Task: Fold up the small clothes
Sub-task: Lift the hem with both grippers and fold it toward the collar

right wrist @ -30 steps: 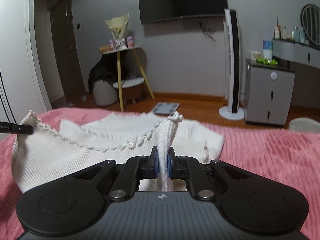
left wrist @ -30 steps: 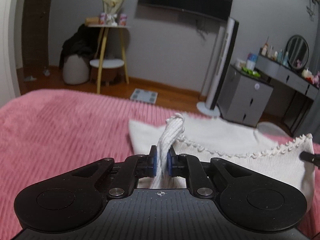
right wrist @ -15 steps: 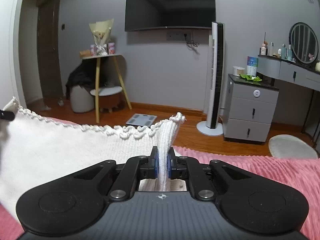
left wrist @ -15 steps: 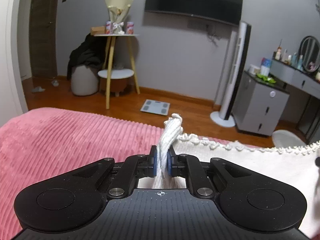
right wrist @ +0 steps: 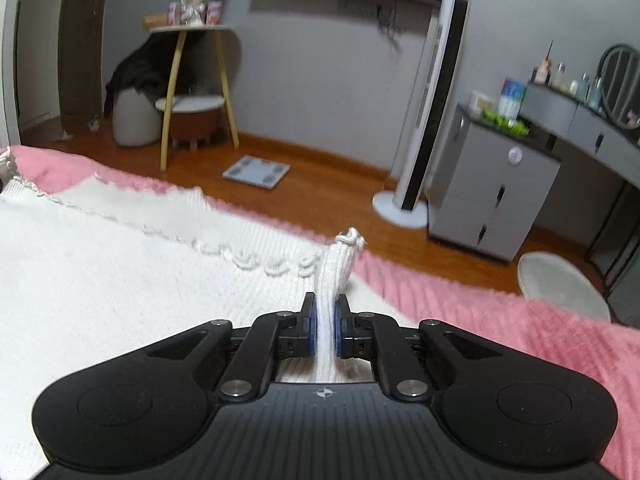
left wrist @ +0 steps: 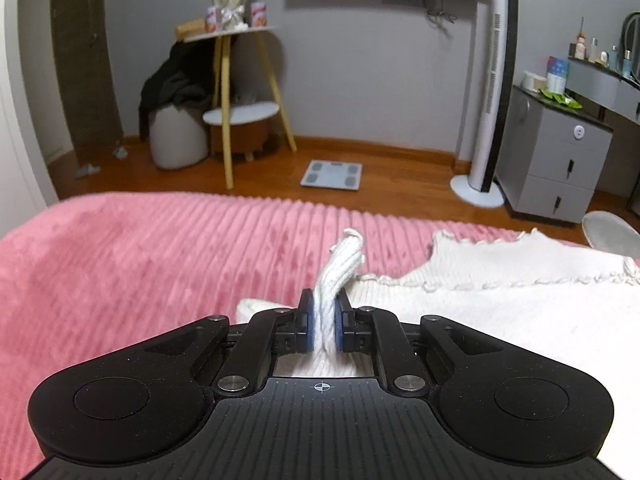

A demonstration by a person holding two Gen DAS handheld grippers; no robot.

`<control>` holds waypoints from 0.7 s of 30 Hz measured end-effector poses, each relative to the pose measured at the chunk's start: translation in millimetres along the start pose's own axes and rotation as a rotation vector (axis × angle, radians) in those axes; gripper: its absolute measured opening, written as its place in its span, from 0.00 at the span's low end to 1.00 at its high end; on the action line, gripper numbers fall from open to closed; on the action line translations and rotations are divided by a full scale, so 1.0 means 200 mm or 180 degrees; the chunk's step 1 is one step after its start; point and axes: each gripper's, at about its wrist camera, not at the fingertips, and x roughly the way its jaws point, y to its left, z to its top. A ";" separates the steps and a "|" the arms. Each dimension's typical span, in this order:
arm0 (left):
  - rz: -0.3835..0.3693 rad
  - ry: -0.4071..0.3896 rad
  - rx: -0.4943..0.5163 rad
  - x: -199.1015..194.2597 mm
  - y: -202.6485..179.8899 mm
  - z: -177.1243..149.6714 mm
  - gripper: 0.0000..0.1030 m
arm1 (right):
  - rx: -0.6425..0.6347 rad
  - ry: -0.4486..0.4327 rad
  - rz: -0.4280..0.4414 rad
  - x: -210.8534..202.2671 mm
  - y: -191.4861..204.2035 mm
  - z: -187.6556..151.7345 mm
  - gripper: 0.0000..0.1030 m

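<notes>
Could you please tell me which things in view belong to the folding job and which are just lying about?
Job:
- white knit top
- left hand-held gripper, shut on the top
- right hand-held gripper, shut on the top
- pink bedspread

Lying about:
- scale
- tower fan
- drawer cabinet
- side table

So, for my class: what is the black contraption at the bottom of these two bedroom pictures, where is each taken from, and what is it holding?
No robot here: a person holds a two-finger gripper in each hand, each carrying a camera that looks along its fingers. One picture comes from the left gripper, the other from the right gripper. Each is shut on a bunched corner of the white knitted garment with a scalloped edge. The garment lies partly spread on the pink ribbed bedspread. Beyond the bed is the bedroom floor with a grey bathroom scale.
</notes>
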 end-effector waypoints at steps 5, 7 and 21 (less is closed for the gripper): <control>-0.0031 -0.0200 -0.0080 -0.04 0.03 0.03 0.11 | -0.0083 -0.0129 -0.0055 -0.01 0.01 0.01 0.07; 0.0011 -0.0281 -0.0091 -0.04 0.02 0.07 0.11 | -0.0080 -0.0266 -0.0161 -0.02 0.01 0.04 0.06; 0.0367 -0.0133 -0.0008 0.16 -0.07 0.10 0.11 | -0.0126 -0.0207 -0.0594 0.22 0.02 0.13 0.06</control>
